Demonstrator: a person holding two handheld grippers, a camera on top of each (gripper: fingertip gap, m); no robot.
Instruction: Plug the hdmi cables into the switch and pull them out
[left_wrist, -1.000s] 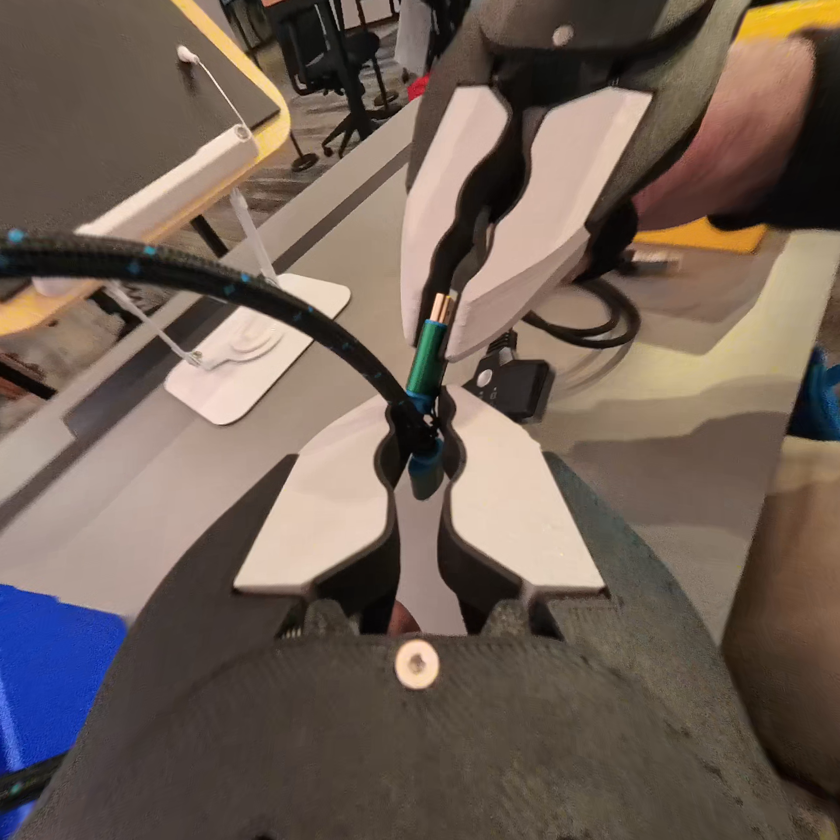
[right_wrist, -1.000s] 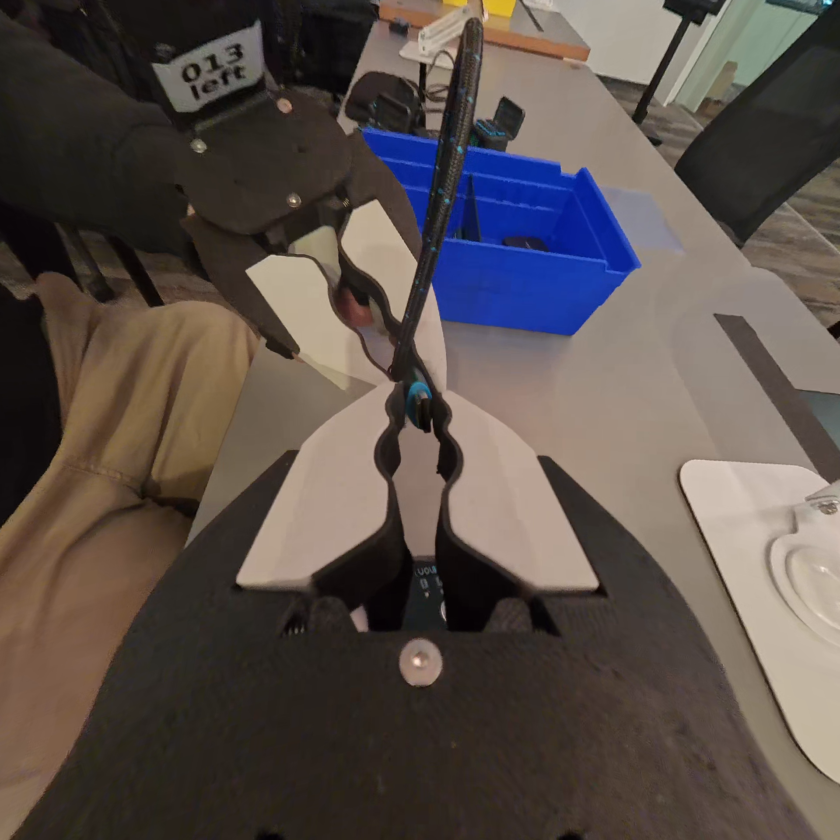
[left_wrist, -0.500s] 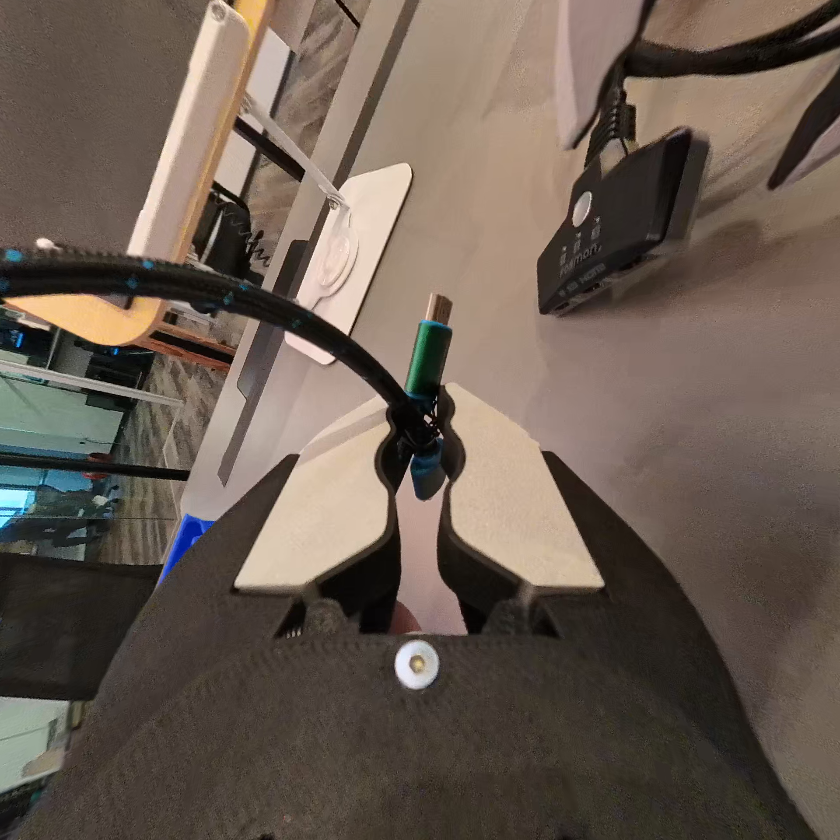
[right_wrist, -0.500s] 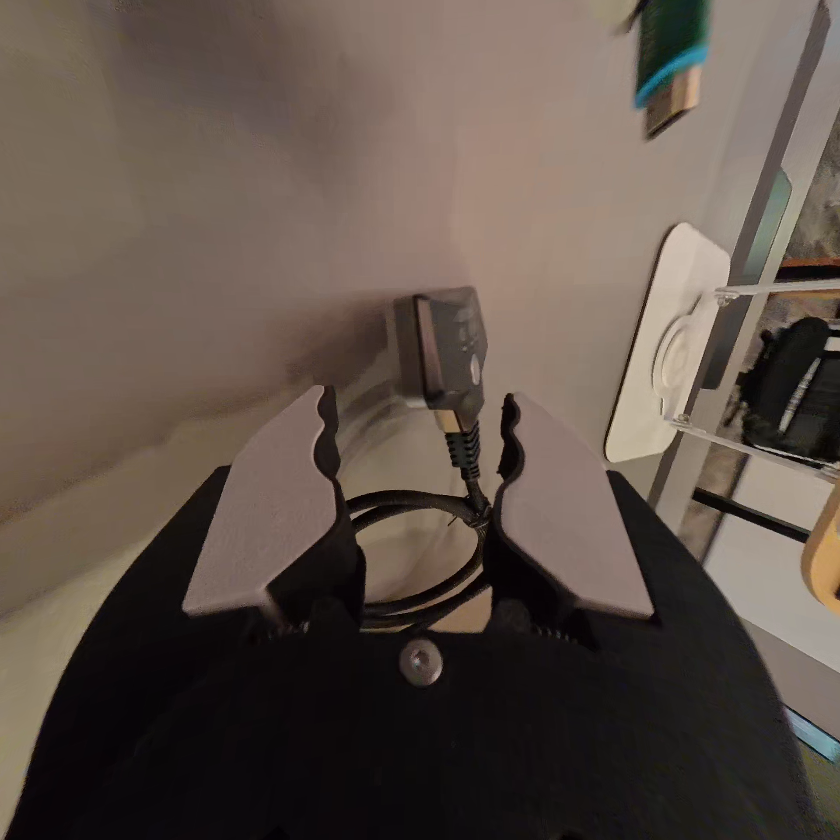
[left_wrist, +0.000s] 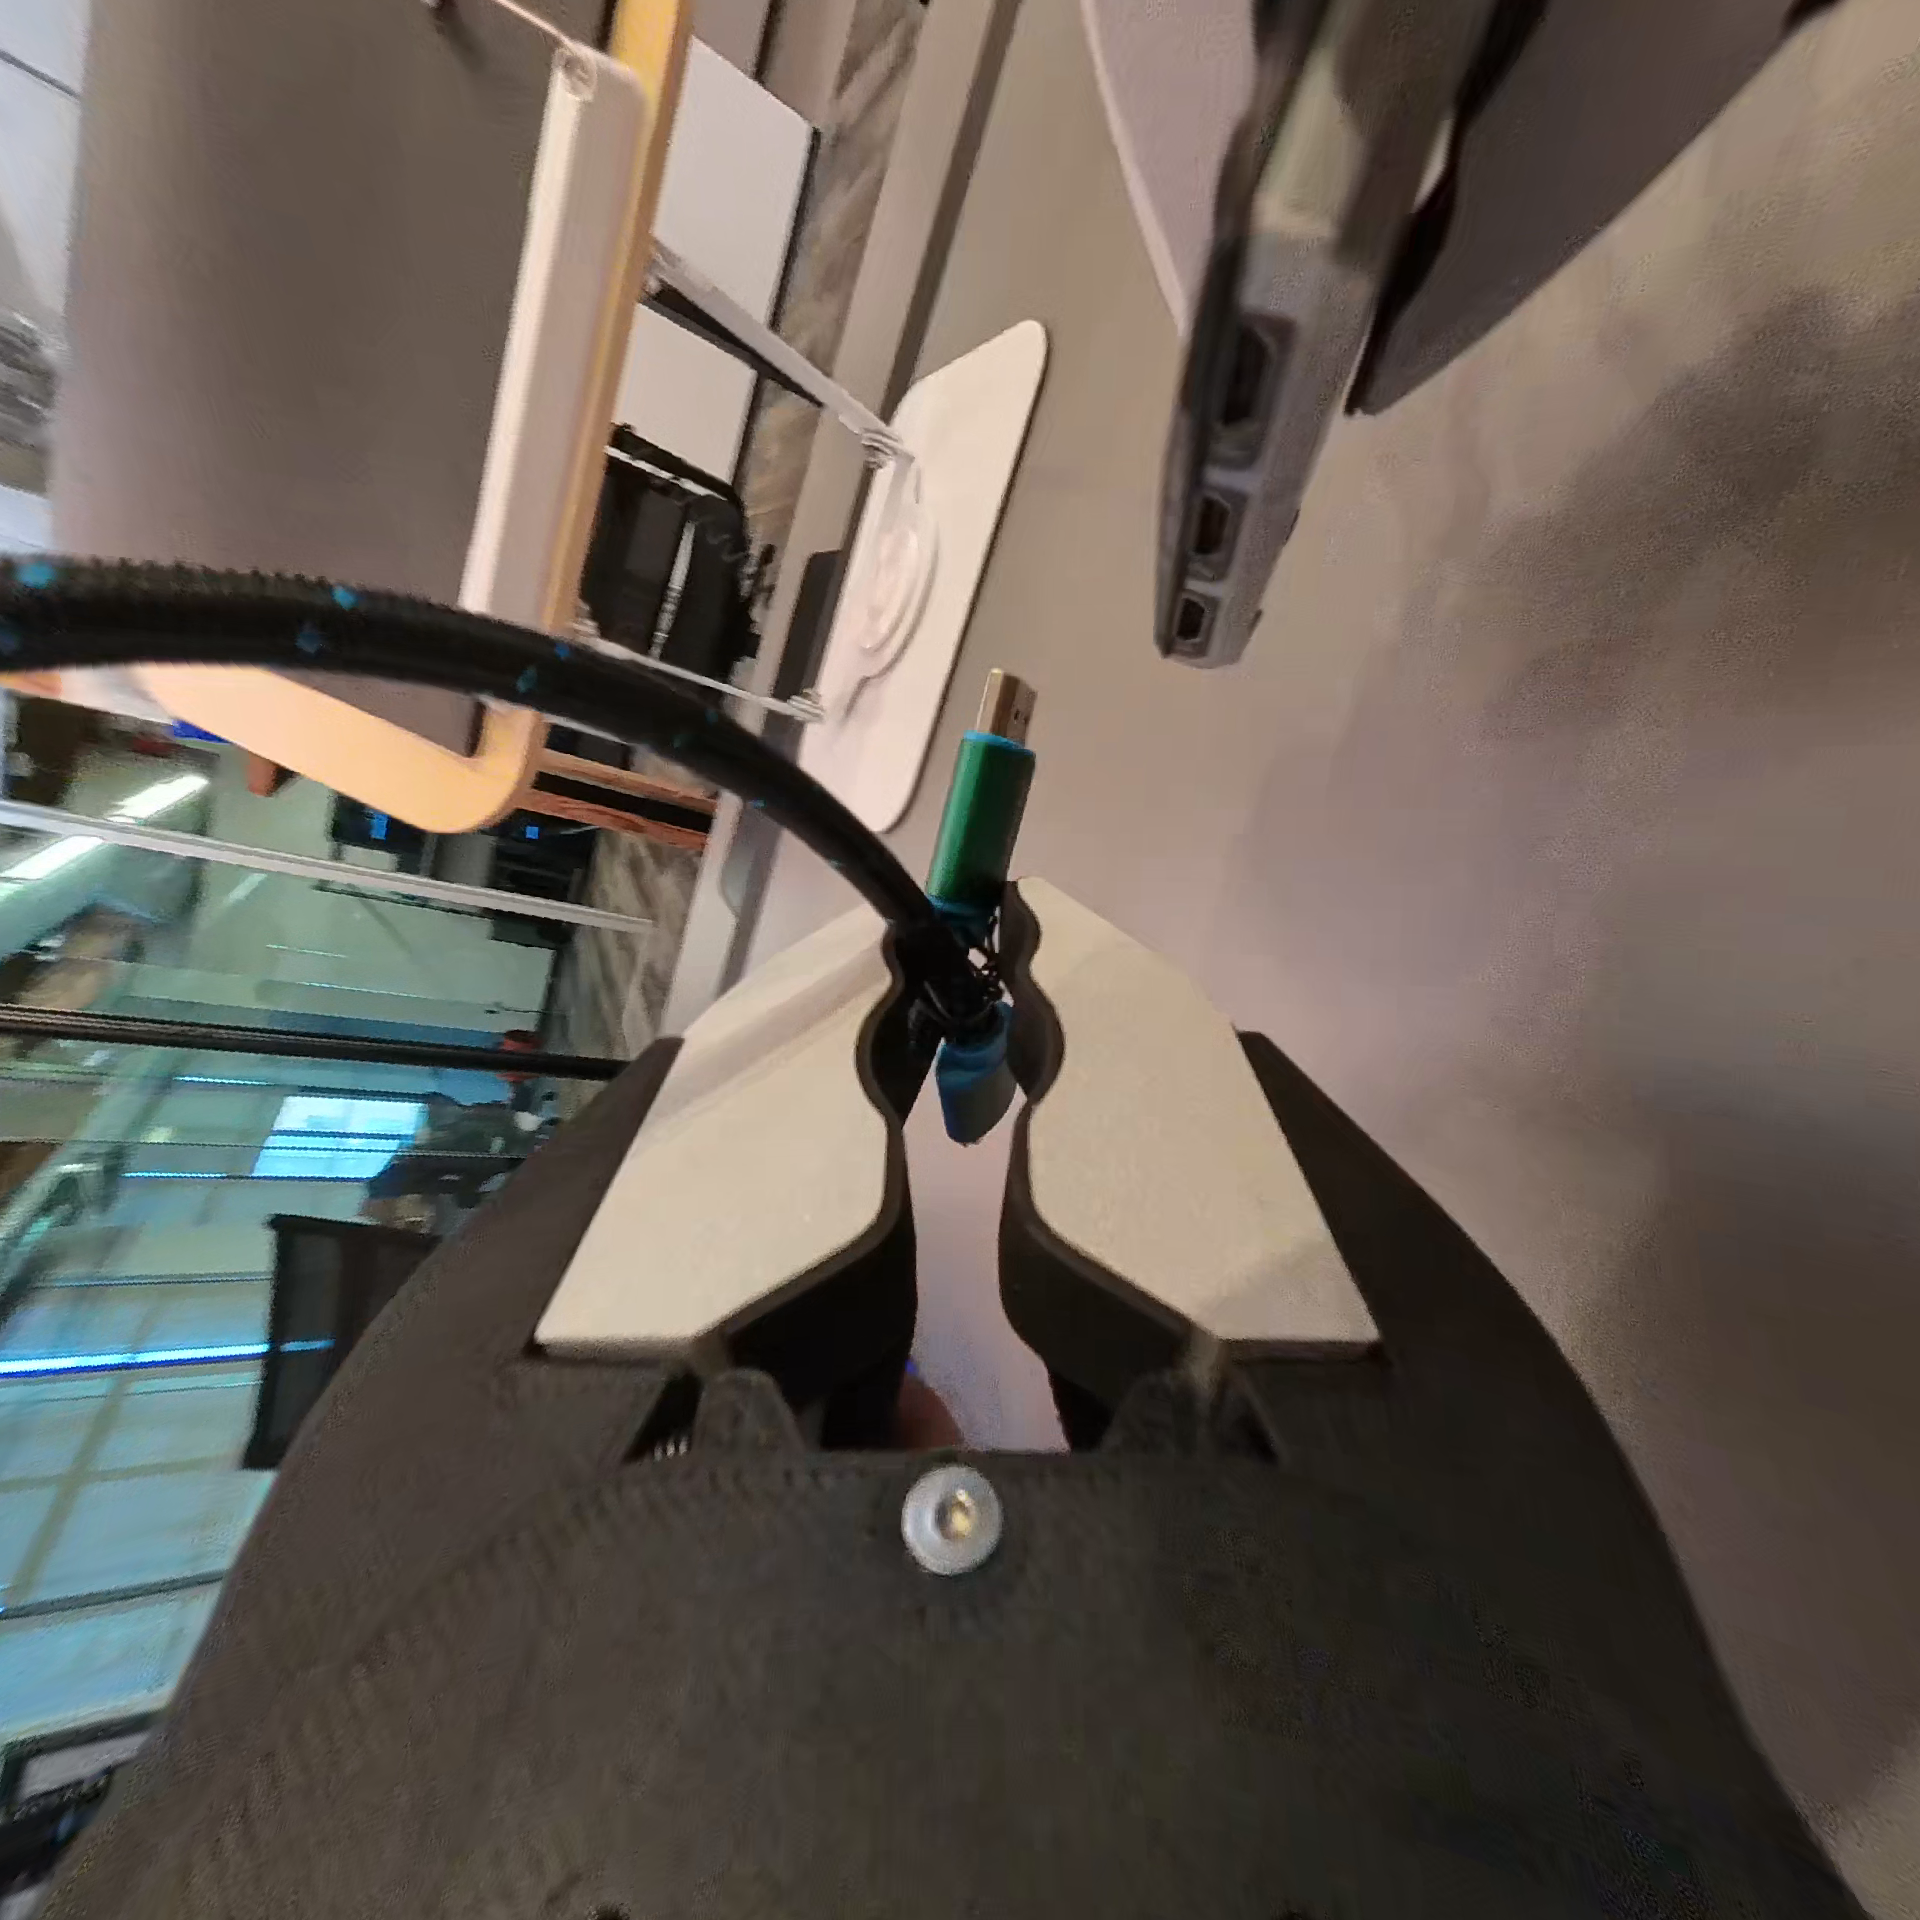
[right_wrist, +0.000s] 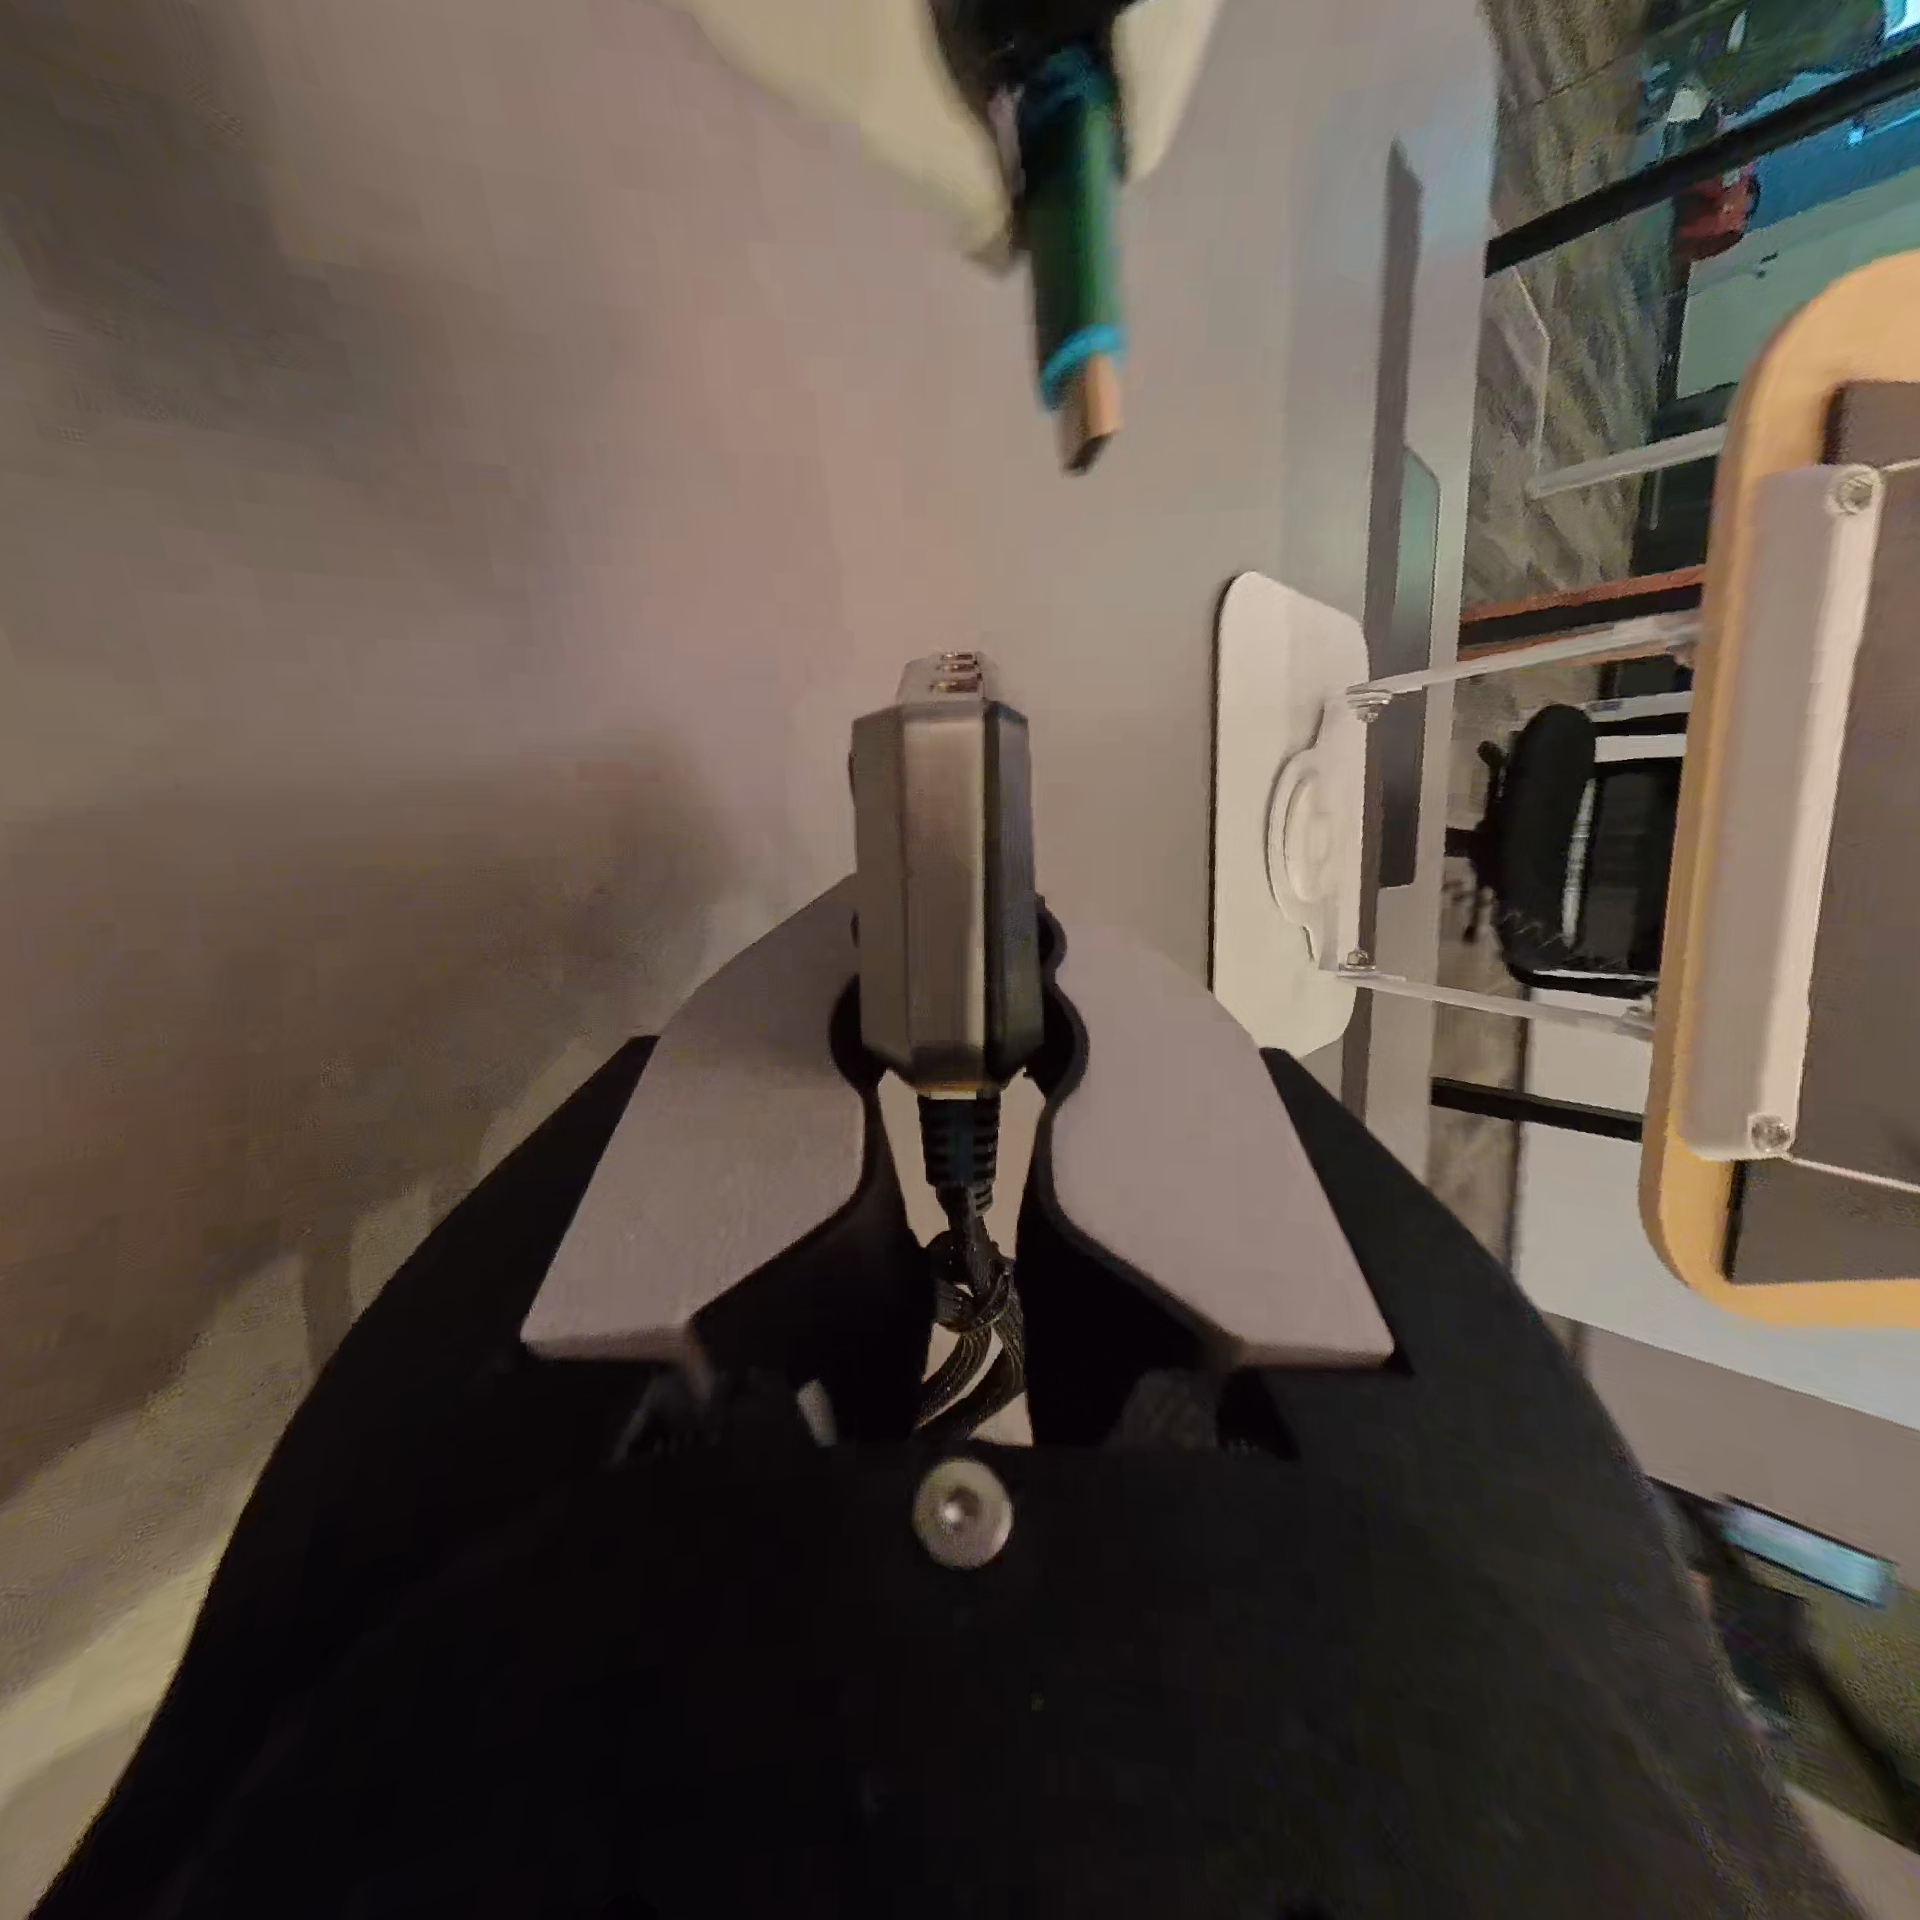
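HDMI plug: a green-shelled connector (left_wrist: 983, 821) with a gold metal tip was held clear of the grey surface (left_wrist: 1558, 935), pointed toward the switch but well short of touching it.
Cable: a black braided lead with blue flecks (left_wrist: 436, 644) was seen arching away to the left from the back of the plug.
Left gripper: (left_wrist: 961, 977) was clamped on the blue strain relief at the rear of the plug, its jaws drawn close together around it.
HDMI switch: a dark grey box (right_wrist: 951, 873) was held off the surface, edge-on in the right wrist view; a row of sockets on its end face (left_wrist: 1236, 384) was seen in the left wrist view, all of them empty.
Right gripper: (right_wrist: 956, 997) was closed on the body of the switch, with the switch's own black lead (right_wrist: 961, 1247) running back between the jaws.
Alignment: the plug tip was judged to sit below and to one side of the sockets, not yet lined up.
Progress: both parts were judged grasped and raised; no insertion was shown, so plugging in and pulling out were judged to remain.
Background: a white stand base (left_wrist: 935, 561) lay on the surface beyond.
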